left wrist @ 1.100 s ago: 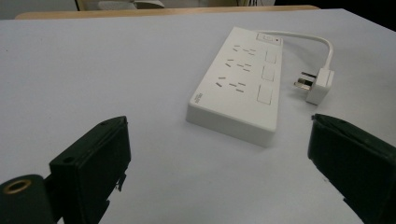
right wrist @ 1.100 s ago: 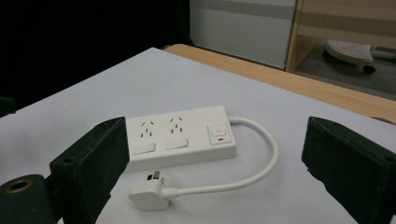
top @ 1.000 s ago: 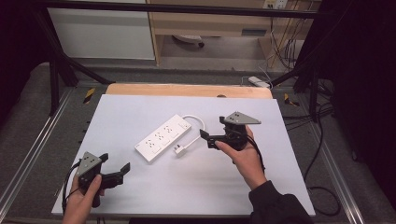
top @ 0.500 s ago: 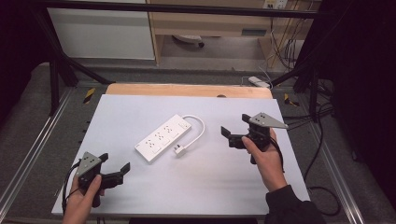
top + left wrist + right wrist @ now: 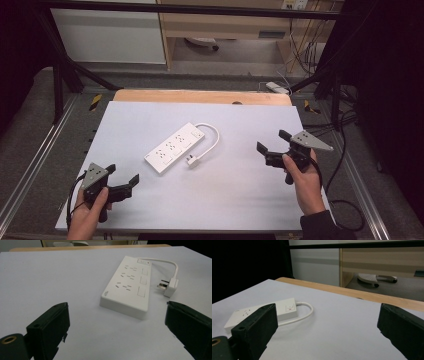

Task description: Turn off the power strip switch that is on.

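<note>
Legible text: none | power strip [image 5: 127, 286]: small dark brand mark at near corner of top face (left gripper view), too small to read | switch end: red dot by rocker, no lettering made out | elsewhere: no labels, numbers or signs readable

In the right gripper view, the near black jaw covers part of the long white plastic power strip [image 5: 262, 312], so its sockets and its plug are out of sight there. In the high view the strip's [image 5: 174, 147] socket markings are too small to read. Both gripper views cut their own jaws off at the bottom edge.
</note>
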A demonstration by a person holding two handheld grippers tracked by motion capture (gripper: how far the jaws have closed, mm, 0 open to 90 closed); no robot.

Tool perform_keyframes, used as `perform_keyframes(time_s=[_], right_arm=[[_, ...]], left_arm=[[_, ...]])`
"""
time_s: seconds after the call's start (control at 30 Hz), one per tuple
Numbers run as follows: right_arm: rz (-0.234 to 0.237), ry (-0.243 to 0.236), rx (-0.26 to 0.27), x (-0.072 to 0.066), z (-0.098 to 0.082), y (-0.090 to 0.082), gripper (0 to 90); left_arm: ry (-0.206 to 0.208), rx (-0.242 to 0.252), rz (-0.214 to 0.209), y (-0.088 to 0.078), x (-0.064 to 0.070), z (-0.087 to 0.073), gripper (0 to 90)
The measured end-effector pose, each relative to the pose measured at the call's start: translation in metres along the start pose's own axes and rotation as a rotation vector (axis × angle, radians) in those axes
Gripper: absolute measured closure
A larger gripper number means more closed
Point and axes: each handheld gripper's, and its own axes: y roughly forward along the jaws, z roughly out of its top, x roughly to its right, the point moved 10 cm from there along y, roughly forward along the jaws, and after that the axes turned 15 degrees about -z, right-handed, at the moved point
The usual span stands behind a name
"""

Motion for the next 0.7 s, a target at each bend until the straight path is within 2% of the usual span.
perform_keyframes(time_s=[0.2, 0.4, 0.7], right_arm=[[-0.032, 0.026, -0.01, 0.016, -0.014, -0.01, 4.4], [-0.05, 0.037, -0.031, 0.027, -0.032, -0.019, 4.6], [-0.073, -0.004, -0.064, 0.034, -0.057, -0.026, 4.9]], left_arm=[[0.003, -0.003, -0.002, 0.0, 0.0, 0.0, 5.7], [0.006, 0.0, -0.003, 0.0, 0.001, 0.0, 5.7], [0.011, 0.005, -0.01, 0.0, 0.002, 0.001, 5.6]])
